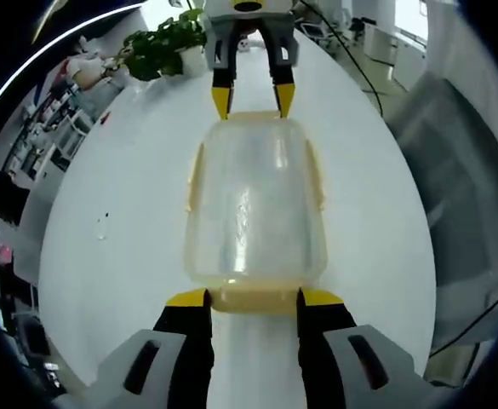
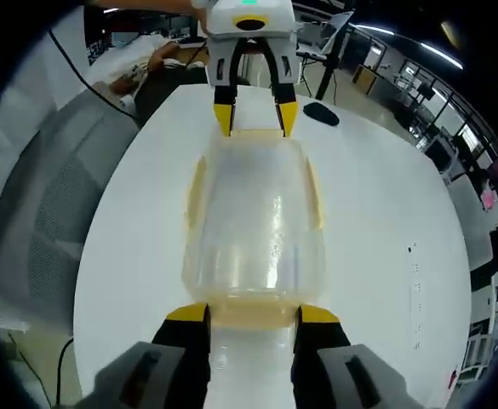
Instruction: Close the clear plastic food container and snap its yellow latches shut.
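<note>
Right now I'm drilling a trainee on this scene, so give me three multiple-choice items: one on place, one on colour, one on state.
1. Where do the two grippers stand?
A. both on one long side
B. at opposite short ends
C. above the lid

2. What colour are the latches?
A. red
B. blue
C. yellow

3. How is the container?
A. lid on
B. lid off
C. tipped over

Answers:
1 B: the left gripper and right gripper face each other across the container.
2 C: the latches look yellow.
3 A: the lid sits on top.

A white round tabletop (image 1: 104,256) carries a leafy potted plant (image 1: 165,44) at upper left and a dark object (image 2: 322,112) at upper right.
</note>
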{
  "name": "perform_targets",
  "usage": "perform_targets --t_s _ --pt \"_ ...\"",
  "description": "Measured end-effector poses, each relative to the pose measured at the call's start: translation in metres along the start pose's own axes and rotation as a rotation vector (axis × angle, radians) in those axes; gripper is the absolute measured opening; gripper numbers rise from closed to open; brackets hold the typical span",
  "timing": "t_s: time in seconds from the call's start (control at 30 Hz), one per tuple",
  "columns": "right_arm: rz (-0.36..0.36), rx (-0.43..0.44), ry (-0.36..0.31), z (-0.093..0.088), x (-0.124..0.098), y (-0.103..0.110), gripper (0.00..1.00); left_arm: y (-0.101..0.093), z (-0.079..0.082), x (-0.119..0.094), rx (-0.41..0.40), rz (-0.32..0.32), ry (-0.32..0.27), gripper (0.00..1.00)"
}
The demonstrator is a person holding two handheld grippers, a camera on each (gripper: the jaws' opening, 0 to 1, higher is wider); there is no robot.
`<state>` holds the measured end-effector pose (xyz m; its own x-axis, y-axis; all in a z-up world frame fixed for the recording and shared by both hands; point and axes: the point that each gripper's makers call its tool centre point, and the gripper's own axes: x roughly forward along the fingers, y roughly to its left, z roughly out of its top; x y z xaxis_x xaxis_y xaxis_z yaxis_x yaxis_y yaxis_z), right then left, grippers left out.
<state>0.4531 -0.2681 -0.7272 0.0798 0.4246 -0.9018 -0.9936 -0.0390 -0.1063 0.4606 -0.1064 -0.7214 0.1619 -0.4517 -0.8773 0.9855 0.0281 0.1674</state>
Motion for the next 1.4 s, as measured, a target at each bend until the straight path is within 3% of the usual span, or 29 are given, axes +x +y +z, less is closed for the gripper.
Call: perform_targets --t_s 1.0,1.4 --pt "0.023 0.025 0.014 -0.052 -0.013 -0.002 0.35 0.003 0.044 0.030 0.007 -0.028 -0.019 0.36" --pt "0.040 0.048 0.007 -0.061 -0.010 -0.003 0.35 0.004 0.047 0.039 -0.008 -0.046 -0.018 0.36"
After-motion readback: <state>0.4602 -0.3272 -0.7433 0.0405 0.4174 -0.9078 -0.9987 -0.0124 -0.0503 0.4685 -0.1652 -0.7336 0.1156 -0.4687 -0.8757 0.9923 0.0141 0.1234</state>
